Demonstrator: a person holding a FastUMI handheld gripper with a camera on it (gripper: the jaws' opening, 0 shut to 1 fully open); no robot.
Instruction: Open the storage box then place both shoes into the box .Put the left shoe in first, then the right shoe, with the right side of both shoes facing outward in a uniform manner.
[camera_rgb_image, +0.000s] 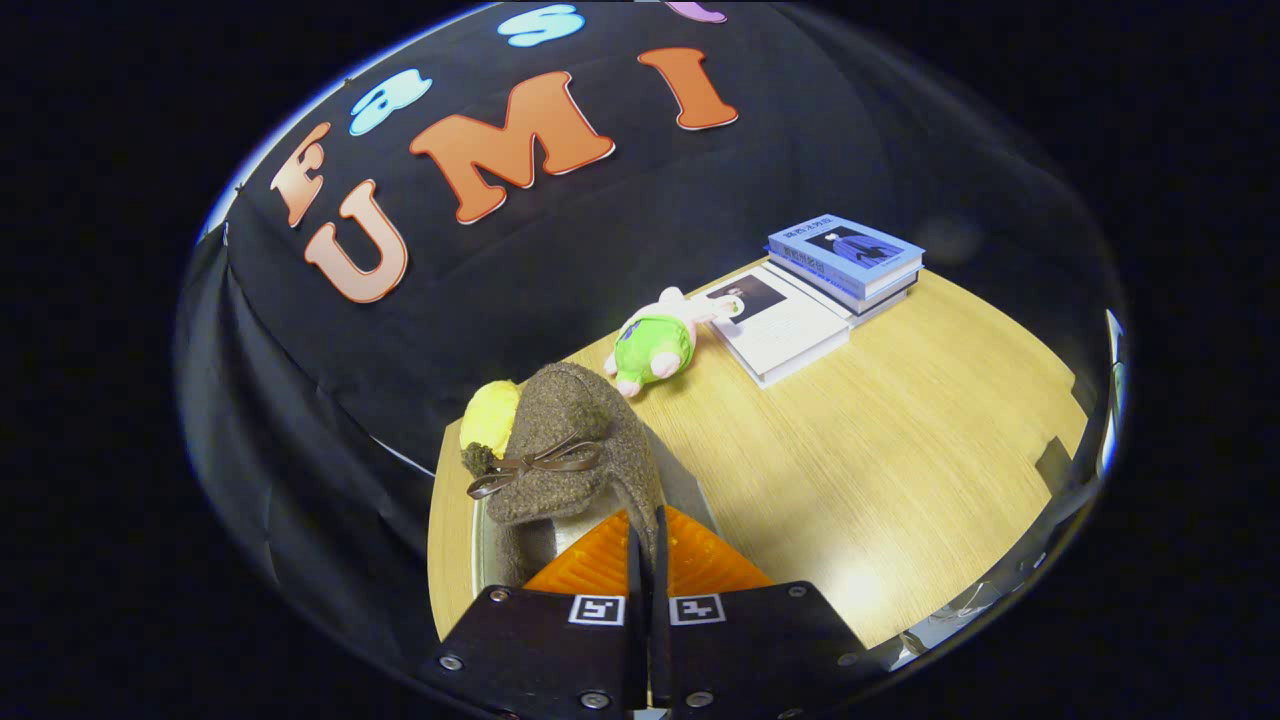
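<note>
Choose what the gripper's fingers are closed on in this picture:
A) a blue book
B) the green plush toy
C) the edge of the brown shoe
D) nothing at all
C: the gripper has both fingers pressed together on the thin back edge of the brown shoe, held over the table.

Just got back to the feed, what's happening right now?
The gripper is shut on a brown fuzzy shoe with a small bow, pinching the thin edge at its heel between the fingers so the shoe hangs just ahead of them. Under it there seems to be a pale box on the wooden table. Beyond the shoe are a yellow thing, a plush toy and some books.
</note>
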